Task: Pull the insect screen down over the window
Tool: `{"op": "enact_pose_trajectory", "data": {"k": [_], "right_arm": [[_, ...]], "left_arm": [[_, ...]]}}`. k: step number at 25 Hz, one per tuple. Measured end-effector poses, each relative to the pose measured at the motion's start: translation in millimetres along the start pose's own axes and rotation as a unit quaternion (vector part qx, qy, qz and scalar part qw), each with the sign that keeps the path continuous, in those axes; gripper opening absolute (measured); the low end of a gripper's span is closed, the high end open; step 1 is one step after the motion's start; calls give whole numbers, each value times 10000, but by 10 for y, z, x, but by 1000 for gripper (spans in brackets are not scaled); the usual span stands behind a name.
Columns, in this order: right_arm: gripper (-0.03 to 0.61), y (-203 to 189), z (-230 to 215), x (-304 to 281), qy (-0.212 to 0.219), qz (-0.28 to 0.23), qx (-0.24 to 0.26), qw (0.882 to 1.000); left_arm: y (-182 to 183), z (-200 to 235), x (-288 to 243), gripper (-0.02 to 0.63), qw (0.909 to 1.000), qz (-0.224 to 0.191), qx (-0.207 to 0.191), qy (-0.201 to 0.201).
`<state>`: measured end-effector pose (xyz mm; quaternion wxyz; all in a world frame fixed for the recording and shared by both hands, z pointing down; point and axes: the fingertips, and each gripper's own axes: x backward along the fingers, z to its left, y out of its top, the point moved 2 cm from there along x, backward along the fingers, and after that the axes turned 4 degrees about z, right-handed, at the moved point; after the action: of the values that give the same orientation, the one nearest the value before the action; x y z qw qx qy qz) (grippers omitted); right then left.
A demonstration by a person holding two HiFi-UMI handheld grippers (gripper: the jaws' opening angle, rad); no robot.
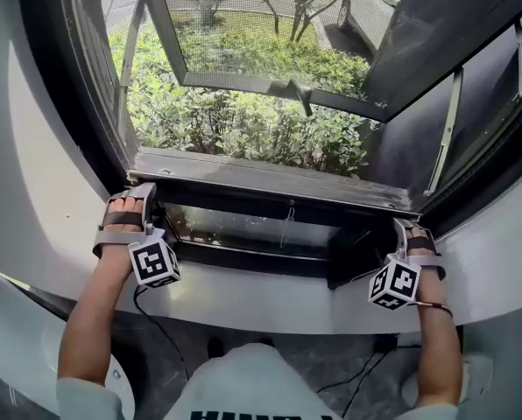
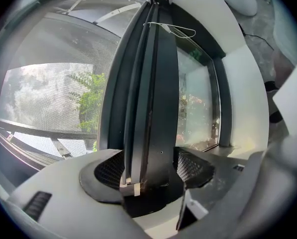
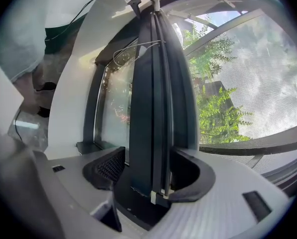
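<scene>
Left gripper (image 1: 145, 201) in the head view sits at the left end of the insect screen's bottom bar (image 1: 270, 182) and the right gripper (image 1: 405, 231) at its right end; the bar lies across the window low down, just above a fixed glass pane (image 1: 243, 230) and the white sill (image 1: 270, 297), with the mesh (image 1: 243, 77) stretched over the opening above it and shrubs showing through. From the left gripper view we see the jaws closed tight on the dark bar, which runs away between the pads, with mesh (image 2: 54, 78) to one side and a thin pull cord (image 2: 176, 30) looped near the far end. From the right gripper view we see the same: jaws clamped on the bar, mesh (image 3: 258, 93) beside it. We judge the pull-down to be in its last stretch, though we cannot tell whether the bar is seated against the lower frame. Next we would need an even downward pull on both ends, keeping the bar level so it neither skews nor jams in its side tracks
</scene>
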<state>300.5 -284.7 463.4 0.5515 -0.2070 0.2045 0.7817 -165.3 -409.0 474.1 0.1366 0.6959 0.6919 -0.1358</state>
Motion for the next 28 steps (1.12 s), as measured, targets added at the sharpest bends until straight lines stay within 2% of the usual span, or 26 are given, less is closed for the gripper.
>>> {"op": "enact_pose_trajectory", "data": {"k": [4,8,13,17,20,28], "right_arm": [[285,5,79,-50,-147,57,-26,9999],[285,13,86,-109,-552,174,-38,9983],[285,-14,80,-182,-1472,292,-173,9885],[285,-7,4,-223,-2092,240,-250,9772],[285,6,-1,-224,-2145,311,-91,9762],[287,7,-18,-179,-1820,318,26,9828]], "left_arm": [[1,-59,-2,318,10000,-29,50,62],[0,-49,-15,318,9996,-43,75,256],[34,-97,-110,318,9973,-58,83,728],[51,-53,-167,321,9942,69,263,1043],[18,-40,-153,321,9937,110,194,1101],[-5,-11,-110,321,9928,92,125,1191]]}}
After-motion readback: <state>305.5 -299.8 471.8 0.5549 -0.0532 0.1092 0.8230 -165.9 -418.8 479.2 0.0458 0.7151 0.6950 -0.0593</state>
